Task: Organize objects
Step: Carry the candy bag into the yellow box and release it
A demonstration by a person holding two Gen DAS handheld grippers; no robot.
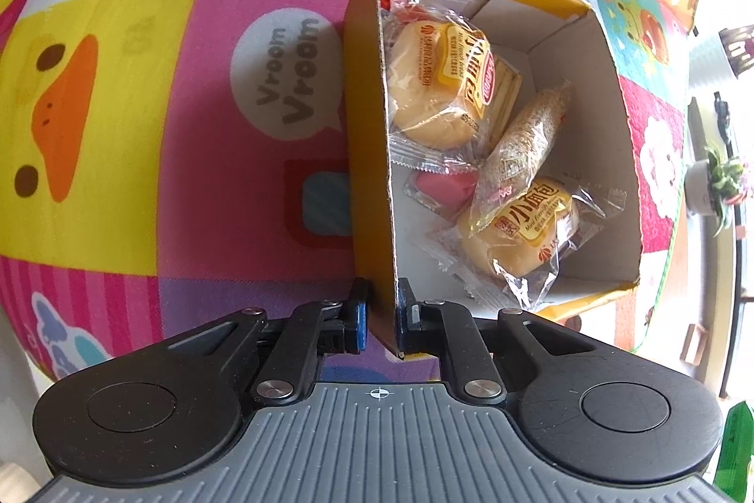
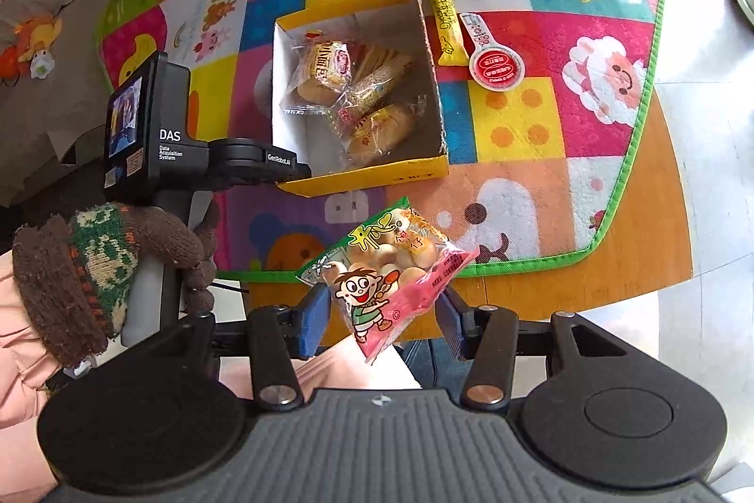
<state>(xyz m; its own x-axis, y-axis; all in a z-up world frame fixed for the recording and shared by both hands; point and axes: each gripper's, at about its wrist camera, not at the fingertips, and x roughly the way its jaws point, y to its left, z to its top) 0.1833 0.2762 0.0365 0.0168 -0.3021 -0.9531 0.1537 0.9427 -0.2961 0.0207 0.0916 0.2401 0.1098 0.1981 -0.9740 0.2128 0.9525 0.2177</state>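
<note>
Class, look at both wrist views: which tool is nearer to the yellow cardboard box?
Left. The left tool is shut on a wall of the yellow box. The right tool holds a snack bag short of the box, apart from it.

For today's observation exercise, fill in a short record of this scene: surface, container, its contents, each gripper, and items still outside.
surface: patchwork play mat
container: open yellow box
contents: wrapped buns, other packets
left gripper: shut on box wall
right gripper: holding cartoon snack bag
outside: yellow stick packet, red-lidded cup
</note>
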